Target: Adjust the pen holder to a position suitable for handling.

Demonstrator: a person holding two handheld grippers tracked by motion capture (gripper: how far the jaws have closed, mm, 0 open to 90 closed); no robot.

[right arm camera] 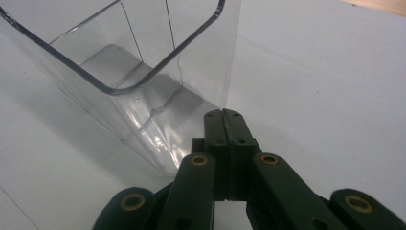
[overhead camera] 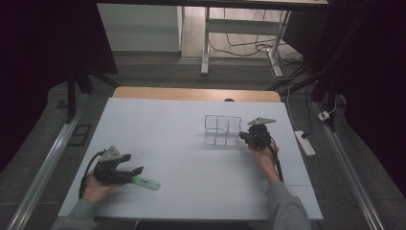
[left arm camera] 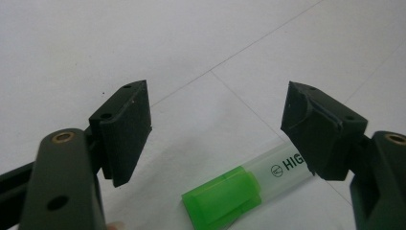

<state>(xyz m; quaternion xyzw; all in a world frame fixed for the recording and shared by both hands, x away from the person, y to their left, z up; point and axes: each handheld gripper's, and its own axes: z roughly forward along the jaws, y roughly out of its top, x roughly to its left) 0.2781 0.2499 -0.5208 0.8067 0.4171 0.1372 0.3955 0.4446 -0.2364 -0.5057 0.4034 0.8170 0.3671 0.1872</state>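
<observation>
Highlighter (left arm camera: 242, 184) between spread left fingers (left arm camera: 125, 129)

- We see our left gripper (left arm camera: 215, 134) with jaws spread wide, pressing on nothing.
- A green highlighter (left arm camera: 239, 189) lies on the white table (left arm camera: 143, 38) — cap end between them, barrel under the right-hand jaw.

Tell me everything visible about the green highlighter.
The highlighter lies flat on the white table, near the left edge. It has a translucent bright green cap and a clear plastic barrel printed with black letters, partly hidden. The left tongs stand open around it, pads apart from it; nothing but the table touches it.
</observation>
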